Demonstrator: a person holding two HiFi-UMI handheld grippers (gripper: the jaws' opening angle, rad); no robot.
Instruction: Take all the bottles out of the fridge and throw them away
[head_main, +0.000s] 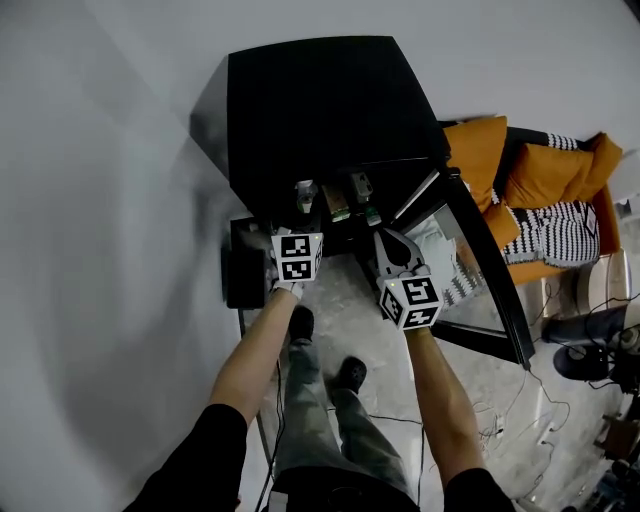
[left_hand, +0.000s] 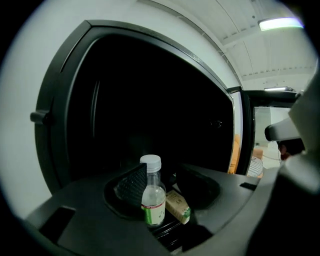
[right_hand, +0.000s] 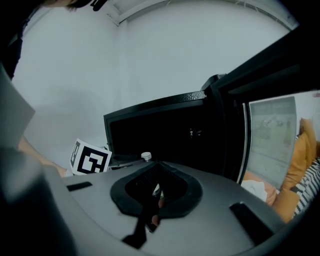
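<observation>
Head view: a black box-shaped mini fridge (head_main: 320, 110) stands at 12 o'clock from the person. Its glass-panelled door (head_main: 478, 275) is swung open toward 4 o'clock. A few small items sit at the front of the fridge's dark interior, at 12 o'clock from both grippers. From this view they are too small to identify individually.

Left gripper (left_hand: 164, 175): jaws apart. A clear plastic bottle with a white screw cap and a green-and-red label (left_hand: 152, 195) stands upright between them, close against the textured pad at 9 o'clock. A gap remains on the 3 o'clock side of the bottle. In that gap, just behind it, lies a small beige carton with a green end (left_hand: 178, 205), tilted. Both items are in the fridge. No closure on the bottle is evident.

Right gripper (right_hand: 155, 170): jaw tips drawn together. Only slivers of white, green and red show through the slot beneath them, and these cannot be identified. It is held in front of the fridge opening, to the right of the left gripper. The left gripper's marker cube (right_hand: 90, 157) shows at 9 o'clock in the right gripper view.

An orange-cushioned seat with a black-and-white patterned throw (head_main: 545, 200) sits at 2 o'clock, beyond the door.
</observation>
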